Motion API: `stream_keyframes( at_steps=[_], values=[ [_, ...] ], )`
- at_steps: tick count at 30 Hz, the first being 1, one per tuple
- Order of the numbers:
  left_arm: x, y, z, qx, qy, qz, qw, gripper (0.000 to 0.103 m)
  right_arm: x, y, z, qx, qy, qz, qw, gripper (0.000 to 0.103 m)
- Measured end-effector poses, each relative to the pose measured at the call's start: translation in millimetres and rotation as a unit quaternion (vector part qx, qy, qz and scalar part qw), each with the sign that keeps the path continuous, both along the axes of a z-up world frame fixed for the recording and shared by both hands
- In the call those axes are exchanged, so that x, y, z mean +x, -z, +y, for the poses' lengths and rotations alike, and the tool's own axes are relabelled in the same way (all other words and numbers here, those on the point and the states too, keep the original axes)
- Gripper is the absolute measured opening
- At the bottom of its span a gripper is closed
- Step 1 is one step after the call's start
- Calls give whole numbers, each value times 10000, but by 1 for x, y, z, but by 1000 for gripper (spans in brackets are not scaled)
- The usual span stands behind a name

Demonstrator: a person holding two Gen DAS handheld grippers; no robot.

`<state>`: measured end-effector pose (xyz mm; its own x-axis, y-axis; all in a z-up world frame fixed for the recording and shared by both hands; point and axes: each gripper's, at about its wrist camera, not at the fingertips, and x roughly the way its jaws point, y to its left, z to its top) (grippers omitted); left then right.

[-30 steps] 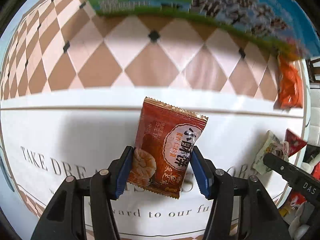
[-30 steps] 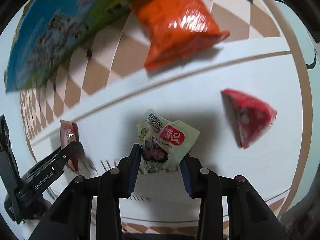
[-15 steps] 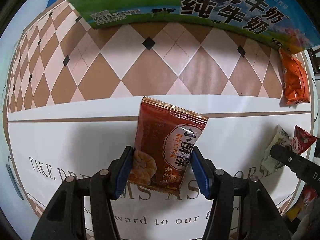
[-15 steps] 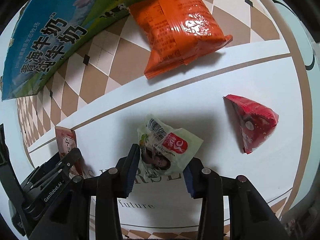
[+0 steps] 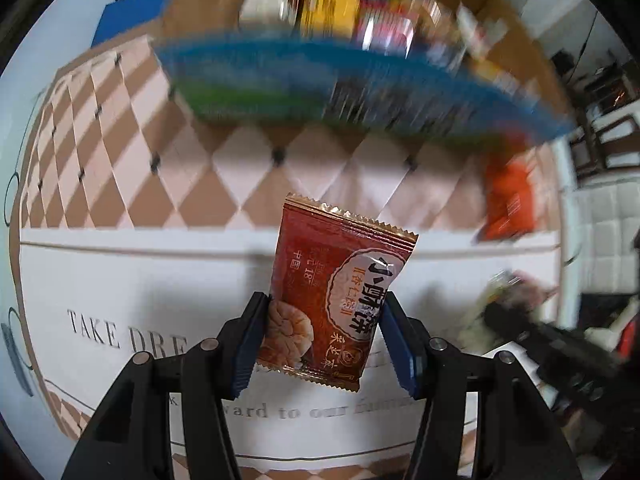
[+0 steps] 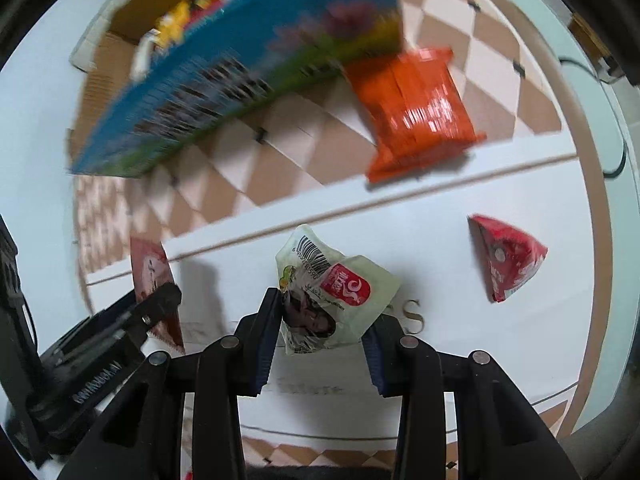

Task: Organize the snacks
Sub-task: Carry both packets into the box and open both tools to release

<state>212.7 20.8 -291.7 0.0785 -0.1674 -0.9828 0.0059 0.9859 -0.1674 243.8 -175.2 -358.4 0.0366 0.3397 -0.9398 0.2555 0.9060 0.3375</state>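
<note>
Both packets have risen off the tablecloth. We clamp the left gripper on the red packet, long axis pointing away; the right gripper clamps the pale packet.

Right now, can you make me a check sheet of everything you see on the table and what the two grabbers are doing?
Surface: tablecloth, white with lettering, tan checks farther back.
Job's things: brown-red cookie packet in the left gripper; pale green snack packet in the right gripper.
Clutter: orange bag and red triangle packet lying on the cloth; blue and green box, blurred, with more snacks inside.
Grippers: both jaws shut on their packets, both packets look lifted off the cloth.
Cables: nothing seen.
Surroundings: white padded furniture at the edge, too blurred to name.
</note>
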Motion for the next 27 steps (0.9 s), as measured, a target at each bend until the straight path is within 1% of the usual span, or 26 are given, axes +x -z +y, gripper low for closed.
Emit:
stream_keyframes(
  at_steps=[3, 6, 8, 10, 13, 15, 17, 19, 22, 27],
  values=[
    [22, -36, -1, -211, -50, -291, 9993, 54, 14, -31, -4, 138, -69, -279, 9995, 41],
    [56, -65, 2, -451, -129, -446, 9979, 54, 38, -65, -12, 236, -87, -583, 9980, 41],
    [84, -74, 3, -386, -140, -516, 9978, 54, 60, -85, -19, 269, -106, -788, 9965, 41],
    [108, -75, 2, -269, -137, -521, 9982, 54, 83, -98, -24, 232, -88, -943, 9952, 41],
    [143, -58, -1, -120, -130, -337, 9993, 54, 128, -109, -30, 34, -104, -1132, 9935, 41],
    [162, -41, -3, -11, -113, -157, 9998, 54, 158, -109, -32, -56, -87, -1172, 9931, 41],
    [174, -25, -5, 89, -104, -38, 9999, 54, 187, -107, -37, -168, -97, -1188, 9927, 41],
    [187, -8, -5, 190, -87, 96, 9997, 54, 213, -99, -37, -299, -120, -1184, 9924, 41],
    [196, 10, -2, 191, -114, 252, 9994, 54, 244, -84, -40, -470, -140, -1116, 9925, 41],
    [203, 23, 0, 150, -202, 364, 9990, 55, 286, -57, -48, -743, -184, -1015, 9919, 42]
  ],
)
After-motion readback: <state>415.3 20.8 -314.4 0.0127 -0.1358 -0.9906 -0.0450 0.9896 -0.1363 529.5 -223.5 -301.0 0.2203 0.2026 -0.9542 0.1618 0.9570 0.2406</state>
